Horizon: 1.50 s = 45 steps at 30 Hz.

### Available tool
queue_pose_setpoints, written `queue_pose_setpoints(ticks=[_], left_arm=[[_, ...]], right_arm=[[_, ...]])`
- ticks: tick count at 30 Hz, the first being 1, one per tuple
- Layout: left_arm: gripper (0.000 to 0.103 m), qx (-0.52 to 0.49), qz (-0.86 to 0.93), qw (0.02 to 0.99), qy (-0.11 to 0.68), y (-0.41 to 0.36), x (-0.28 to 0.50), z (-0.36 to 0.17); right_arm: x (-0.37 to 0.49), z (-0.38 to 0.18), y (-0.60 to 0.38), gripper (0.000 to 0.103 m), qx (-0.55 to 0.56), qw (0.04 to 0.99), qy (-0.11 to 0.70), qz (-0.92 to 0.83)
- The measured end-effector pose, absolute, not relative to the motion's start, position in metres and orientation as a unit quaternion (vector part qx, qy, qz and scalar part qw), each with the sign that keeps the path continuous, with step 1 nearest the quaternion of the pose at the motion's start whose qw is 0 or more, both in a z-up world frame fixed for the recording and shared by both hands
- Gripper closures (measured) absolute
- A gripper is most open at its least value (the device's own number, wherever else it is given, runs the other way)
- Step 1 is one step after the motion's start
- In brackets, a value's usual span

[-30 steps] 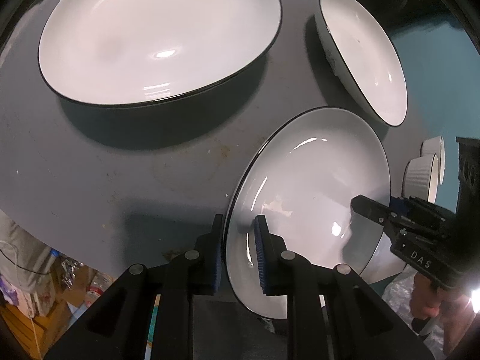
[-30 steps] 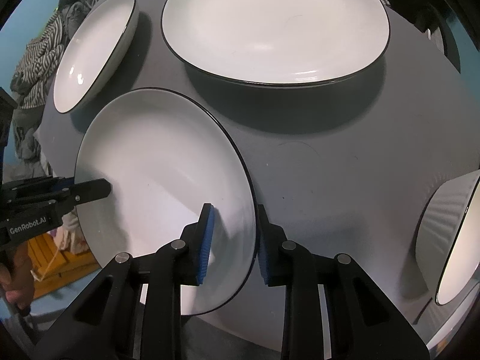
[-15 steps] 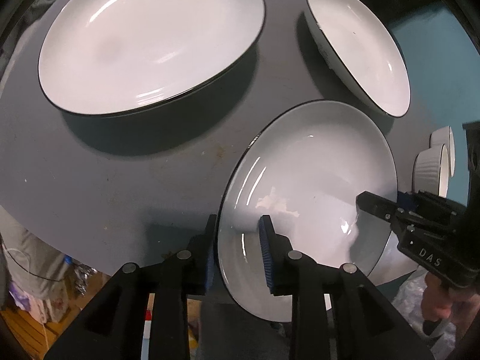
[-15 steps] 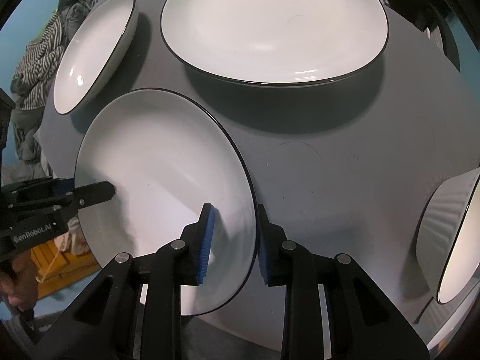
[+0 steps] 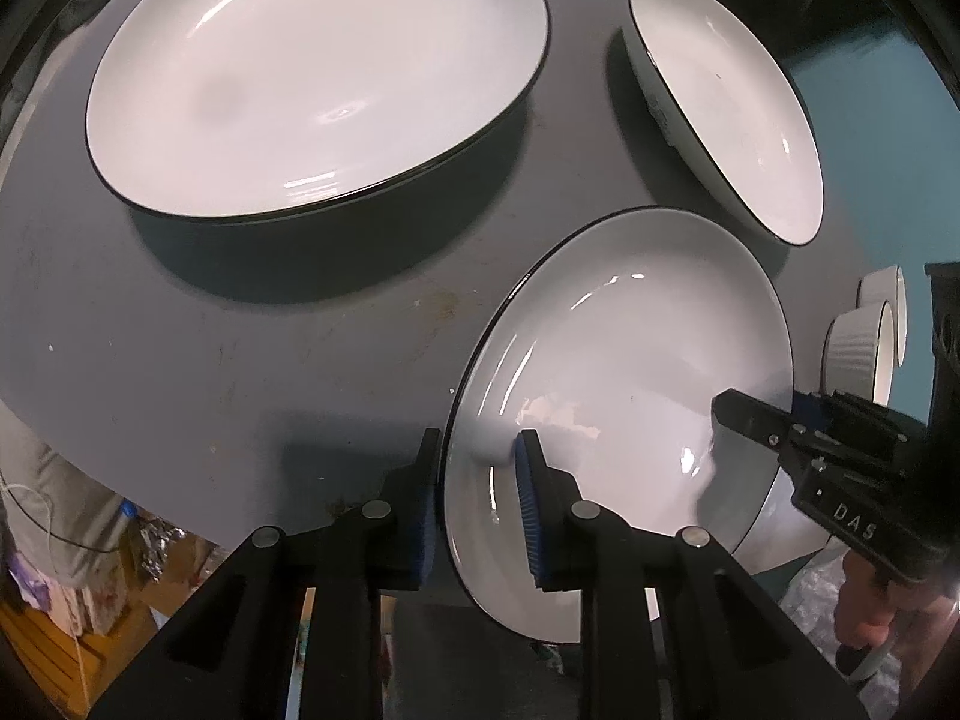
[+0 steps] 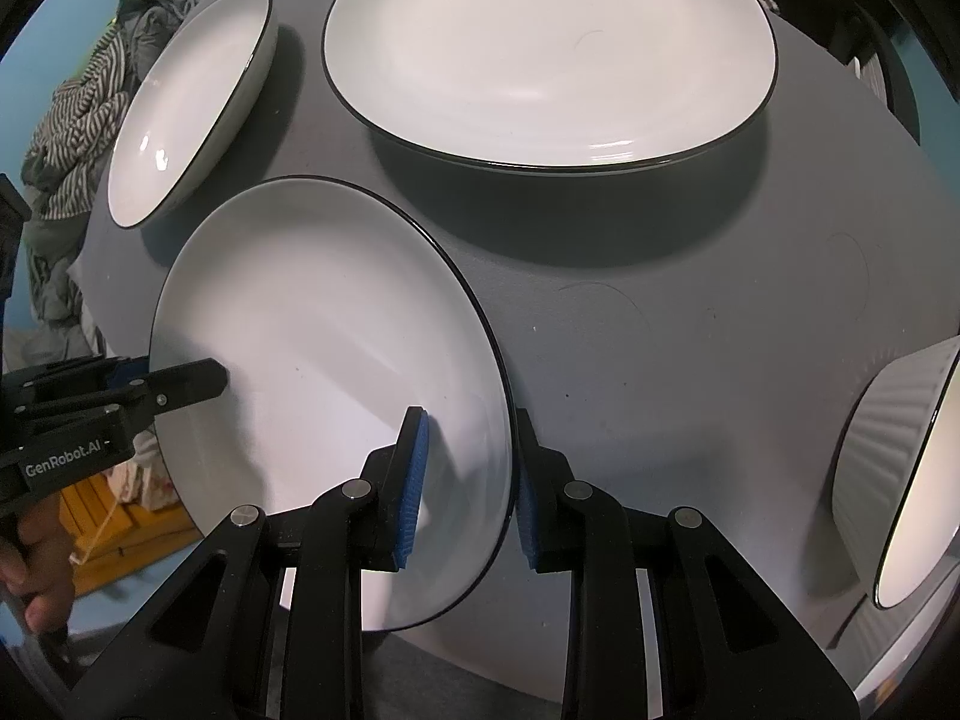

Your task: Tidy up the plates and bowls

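- Plate (image 5: 624, 360) sits between my two grippers, white with a thin dark rim, near the front edge of the round grey table (image 5: 240, 372)
- My left gripper (image 5: 474, 516) straddles the plate's left rim, one blue pad inside the dish and one outside; its jaws are closing, and I can see a sliver of gap at the inner pad, so I don't count it as pressing
- My right gripper (image 6: 465, 486) straddles the opposite rim, jaws narrow with the rim between the blue pads; I cannot tell whether the pads bite on it
- From the right wrist view the plate (image 6: 324, 372) looks tilted, its near edge past the table's edge
- Large oval platter (image 5: 318, 78) lies flat at the far side of the table, apart from the plate
- Shallow bowl (image 5: 726, 102) rests beside the platter, just beyond the plate
- Ribbed white bowl (image 6: 900, 480) stands to the right, near the table edge
- Striped cloth (image 6: 78, 120) is heaped beyond the table
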<state>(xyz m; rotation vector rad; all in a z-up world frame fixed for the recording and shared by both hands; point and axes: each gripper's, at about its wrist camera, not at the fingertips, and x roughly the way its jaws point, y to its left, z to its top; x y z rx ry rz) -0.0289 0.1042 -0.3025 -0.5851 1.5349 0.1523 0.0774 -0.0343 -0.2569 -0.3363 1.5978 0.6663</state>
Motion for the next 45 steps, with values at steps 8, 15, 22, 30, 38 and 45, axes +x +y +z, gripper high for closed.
queue_pose_setpoints(ticks=[8, 15, 22, 30, 38, 45], left_arm=[[0.082, -0.278, 0.071, 0.668, 0.687, 0.109, -0.024, -0.302], [0.084, -0.278, 0.072, 0.667, 0.688, 0.111, -0.025, -0.294], [0.084, -0.283, 0.069, 0.668, 0.684, 0.124, -0.015, -0.285], [0.085, -0.281, 0.064, 0.672, 0.682, 0.128, -0.012, -0.28], [0.085, -0.28, 0.06, 0.674, 0.681, 0.124, -0.015, -0.271], [0.084, -0.281, 0.061, 0.678, 0.677, 0.131, -0.005, -0.262]], right_arm=[[0.086, -0.259, -0.043, 0.083, -0.108, 0.626, 0.718, 0.286], [0.093, -0.261, -0.05, 0.084, -0.082, 0.614, 0.734, 0.278], [0.106, -0.259, -0.057, 0.087, -0.059, 0.613, 0.738, 0.275], [0.11, -0.253, -0.056, 0.088, -0.057, 0.62, 0.733, 0.274], [0.105, -0.241, -0.06, 0.088, -0.063, 0.621, 0.729, 0.282], [0.112, -0.232, -0.059, 0.088, -0.063, 0.624, 0.724, 0.286]])
